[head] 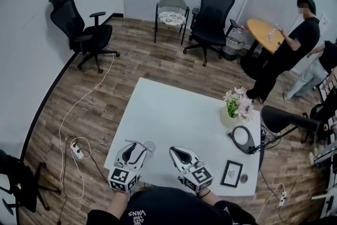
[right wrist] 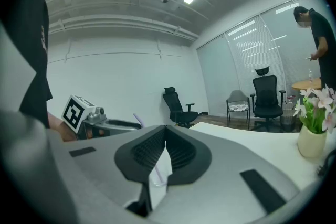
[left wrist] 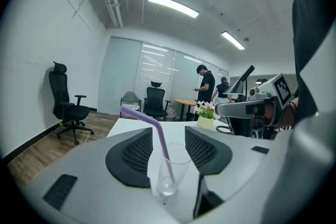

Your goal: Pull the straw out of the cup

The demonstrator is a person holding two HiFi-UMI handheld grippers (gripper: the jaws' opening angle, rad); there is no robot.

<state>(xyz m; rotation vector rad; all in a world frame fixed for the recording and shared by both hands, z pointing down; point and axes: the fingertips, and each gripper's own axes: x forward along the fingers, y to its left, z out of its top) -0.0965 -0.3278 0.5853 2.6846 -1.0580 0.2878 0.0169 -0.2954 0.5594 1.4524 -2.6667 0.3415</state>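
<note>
Fingers, left gripper (left wrist: 168, 136): gaped around clear glass cup (left wrist: 176, 170) with purple bent straw (left wrist: 163, 147).
Right gripper (right wrist: 166, 131): was closed, empty.

The left tongs (head: 141, 147) are held over the near left part of the surface (head: 174, 108), pointed away from the body and tipped slightly down. In the left gripper view their jaws are seen standing wide apart. The right tongs (head: 174, 152) are held just beside them on the right, at much the same tilt and angled a little leftward. In the right gripper view their jaws are seen brought together at the tips. Each marker cube (head: 124, 179) is turned back toward the body. The left hand (head: 120, 195) and the right hand (head: 206, 194) are mostly covered by the tongs, with both kept close in front of the torso.
</note>
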